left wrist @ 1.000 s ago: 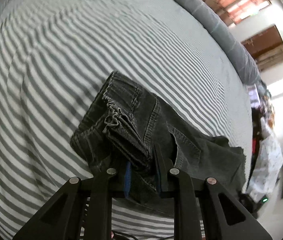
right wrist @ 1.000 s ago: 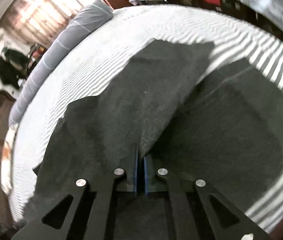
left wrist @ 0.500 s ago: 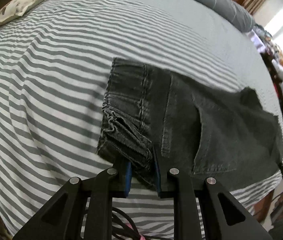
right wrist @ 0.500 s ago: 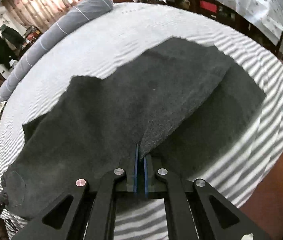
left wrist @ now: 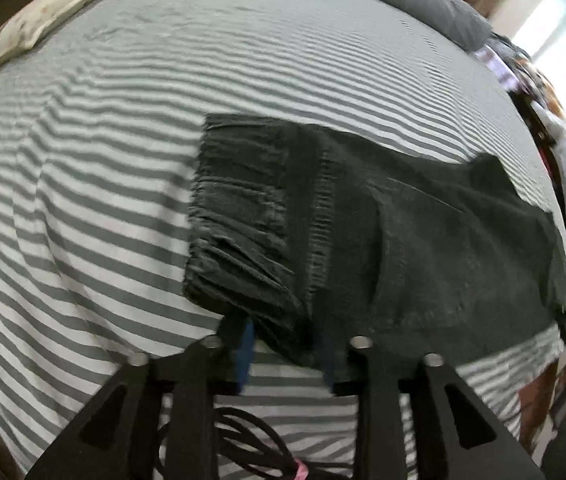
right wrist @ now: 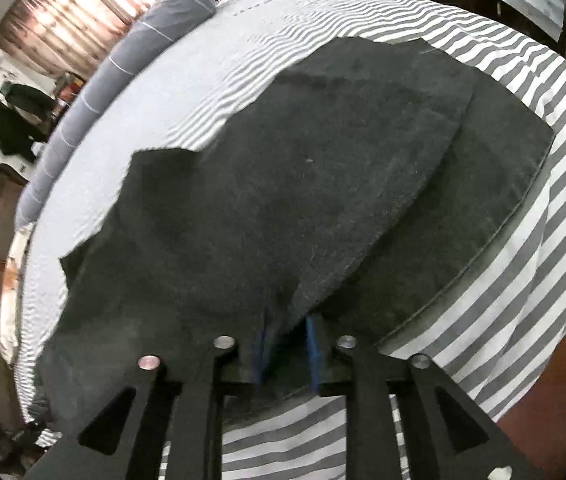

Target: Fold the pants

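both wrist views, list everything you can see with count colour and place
pants: one, dark grey denim, lying flat on the bed, waistband end by the left gripper, legs by the right gripper
bedsheet: one, grey and white stripes, covers the bed
bolster: one, grey, along the far edge of the bed
pillow: one, pale with rust print, top left corner in the left wrist view
curtains: reddish brown, at the window beyond the bolster
cable: black, under the left gripper
left gripper: black, blue pads, jaws just opened, waistband corner between them
right gripper: black, blue pads, jaws just opened, leg fabric between them
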Motion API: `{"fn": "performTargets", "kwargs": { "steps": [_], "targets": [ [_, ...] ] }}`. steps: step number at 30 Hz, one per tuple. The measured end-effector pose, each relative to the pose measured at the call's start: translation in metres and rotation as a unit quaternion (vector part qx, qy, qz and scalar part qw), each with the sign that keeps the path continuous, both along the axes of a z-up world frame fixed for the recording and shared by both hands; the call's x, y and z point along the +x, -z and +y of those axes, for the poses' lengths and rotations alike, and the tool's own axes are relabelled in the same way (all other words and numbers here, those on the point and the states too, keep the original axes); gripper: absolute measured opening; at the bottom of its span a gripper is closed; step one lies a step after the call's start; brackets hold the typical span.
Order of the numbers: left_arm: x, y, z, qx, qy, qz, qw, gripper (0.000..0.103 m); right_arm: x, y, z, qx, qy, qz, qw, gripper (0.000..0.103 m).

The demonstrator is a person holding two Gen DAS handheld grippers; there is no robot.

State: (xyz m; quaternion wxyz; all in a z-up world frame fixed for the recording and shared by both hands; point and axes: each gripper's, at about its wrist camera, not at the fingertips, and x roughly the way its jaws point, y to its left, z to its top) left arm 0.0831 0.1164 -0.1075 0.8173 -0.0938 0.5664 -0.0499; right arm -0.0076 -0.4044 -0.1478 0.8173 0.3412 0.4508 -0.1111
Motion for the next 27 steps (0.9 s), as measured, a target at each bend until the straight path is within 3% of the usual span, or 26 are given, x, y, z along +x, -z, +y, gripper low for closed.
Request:
{"fn": "performTargets", "kwargs": {
  "steps": [1, 4, 11, 15, 22, 27],
  "targets": [
    [-0.004, -0.005, -0.004, 0.006, 0.012, -0.003, 0.9999, 0.049, -0.001, -0.001, -0.002, 0.002, -0.003, -0.007, 1.000, 0.024],
    [-0.019, -0.022, -0.019, 0.024, 0.049, -0.022, 0.9983, 0.054, -0.004, -0.003, -0.007, 0.000, -0.006, -0.019, 1.000, 0.028],
    [-0.045, -0.053, -0.068, 0.021, 0.112, -0.065, 0.9913, 0.054, -0.011, 0.004, -0.043, 0.016, 0.033, -0.031, 0.999, 0.029],
    [-0.050, -0.063, -0.114, 0.012, 0.157, -0.103, 0.9821, 0.054, -0.014, 0.008, -0.067, 0.024, 0.051, -0.034, 0.998, 0.029],
    [-0.053, -0.044, -0.221, 0.035, 0.259, -0.133, 0.9560, 0.054, -0.008, 0.009, -0.112, 0.041, 0.061, -0.043, 0.996, 0.029],
    [-0.066, -0.024, -0.296, 0.062, 0.340, -0.153, 0.9259, 0.054, 0.004, 0.009, -0.127, 0.046, 0.047, -0.045, 0.997, 0.029]
  ]
}}
